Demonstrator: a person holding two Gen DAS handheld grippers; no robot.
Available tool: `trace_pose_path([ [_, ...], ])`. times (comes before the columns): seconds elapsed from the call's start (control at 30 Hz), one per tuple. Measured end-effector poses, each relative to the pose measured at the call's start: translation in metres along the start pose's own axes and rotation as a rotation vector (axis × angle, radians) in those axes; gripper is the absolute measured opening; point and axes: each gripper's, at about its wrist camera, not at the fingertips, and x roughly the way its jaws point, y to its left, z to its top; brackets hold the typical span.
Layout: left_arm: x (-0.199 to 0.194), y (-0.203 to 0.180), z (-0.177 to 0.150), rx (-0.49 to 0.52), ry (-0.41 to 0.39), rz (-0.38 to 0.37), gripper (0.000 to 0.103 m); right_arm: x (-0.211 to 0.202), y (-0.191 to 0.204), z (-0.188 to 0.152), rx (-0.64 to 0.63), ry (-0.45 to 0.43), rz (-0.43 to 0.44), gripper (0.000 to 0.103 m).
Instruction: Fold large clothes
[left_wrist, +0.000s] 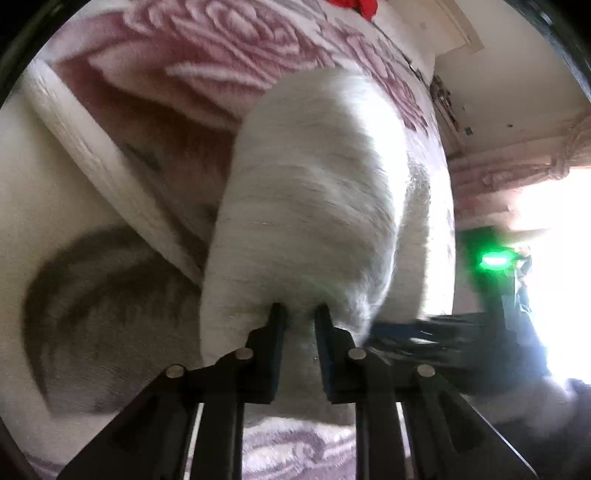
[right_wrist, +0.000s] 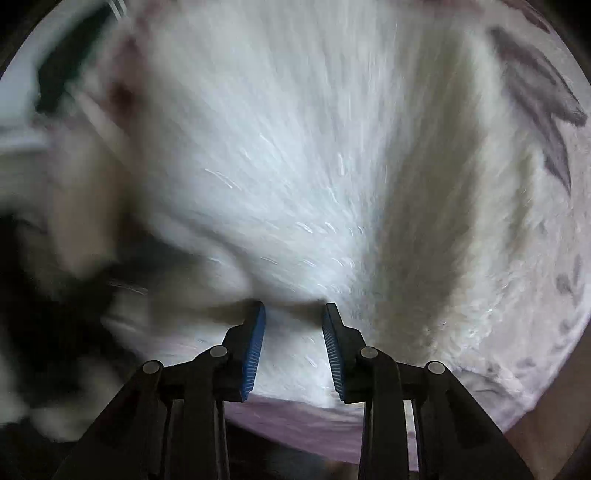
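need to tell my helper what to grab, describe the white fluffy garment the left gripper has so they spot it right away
Start from the bed's pink rose-patterned blanket. In front of it, a white fluffy garment hangs in a rounded fold, pinched between the fingers of the left gripper. It is plain white and fuzzy with faint grey streaks, unlike the patterned bedding and the red item at the far edge.

A pink rose-patterned blanket (left_wrist: 207, 55) spread beyond the jaws, with pale walls (left_wrist: 517, 92) and glaring window light (left_wrist: 561, 266) off to their right.
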Motion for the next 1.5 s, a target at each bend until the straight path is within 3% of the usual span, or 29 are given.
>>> trace_pose_path([
  [0.13, 0.002, -0.003, -0.004, 0.025, -0.005, -0.001, 0.012, 0.026, -0.014, 0.01, 0.11, -0.018, 0.028, 0.033],
  [0.23, -0.019, -0.013, 0.002, 0.032, 0.014, 0.022, 0.013, 0.011, -0.018, 0.002, 0.121, -0.042, 0.069, 0.033],
  [0.3, -0.035, -0.018, 0.008, 0.022, 0.016, 0.003, 0.013, -0.011, -0.029, -0.007, 0.151, -0.045, 0.172, 0.036],
  [0.37, -0.052, -0.019, 0.015, 0.003, -0.024, -0.029, 0.021, -0.033, -0.046, -0.016, 0.215, -0.063, 0.312, 0.037],
  [0.4, -0.058, -0.018, 0.017, 0.003, -0.038, -0.031, 0.033, -0.042, -0.053, -0.019, 0.237, -0.077, 0.359, 0.042],
  [0.43, -0.062, -0.019, 0.021, 0.008, -0.054, -0.044, 0.045, -0.052, -0.06, -0.021, 0.259, -0.104, 0.392, 0.053],
  [0.5, -0.061, -0.019, 0.032, 0.013, -0.068, -0.042, 0.053, -0.07, -0.075, -0.025, 0.298, -0.161, 0.403, 0.06],
  [0.7, -0.046, -0.018, 0.057, 0.023, -0.043, -0.052, 0.053, -0.095, -0.123, -0.036, 0.425, -0.327, 0.347, 0.06],
  [0.73, -0.046, -0.011, 0.054, 0.02, -0.036, -0.073, 0.053, -0.09, -0.131, -0.042, 0.455, -0.347, 0.364, 0.067],
  [0.77, -0.043, -0.007, 0.056, 0.012, -0.027, -0.095, 0.055, -0.086, -0.145, -0.051, 0.476, -0.357, 0.381, 0.084],
  [0.83, -0.034, 0.004, 0.055, -0.01, -0.005, -0.159, 0.063, -0.069, -0.166, -0.059, 0.501, -0.374, 0.433, 0.098],
  [0.93, -0.018, 0.011, 0.057, 0.007, 0.012, -0.228, 0.069, -0.009, -0.18, -0.043, 0.517, -0.359, 0.614, 0.099],
  [1.07, -0.009, 0.013, 0.063, 0.068, -0.018, -0.262, 0.074, 0.05, -0.175, -0.018, 0.503, -0.286, 0.822, 0.103],
  [1.23, -0.009, 0.021, 0.067, 0.06, -0.053, -0.319, 0.071, 0.059, -0.168, -0.002, 0.471, -0.292, 0.898, 0.103],
  [1.3, -0.012, 0.02, 0.067, 0.06, -0.053, -0.326, 0.066, 0.052, -0.165, -0.001, 0.46, -0.325, 0.937, 0.067],
  [1.33, -0.013, 0.021, 0.067, 0.067, -0.05, -0.321, 0.064, 0.049, -0.165, -0.002, 0.474, -0.33, 0.928, 0.058],
  [1.4, -0.018, 0.026, 0.069, 0.063, -0.02, -0.343, 0.065, 0.045, -0.162, -0.003, 0.482, -0.339, 0.923, 0.054],
  [1.5, -0.014, 0.049, 0.07, -0.053, 0.048, -0.416, 0.072, 0.044, -0.16, 0.001, 0.456, -0.305, 0.918, 0.055],
])
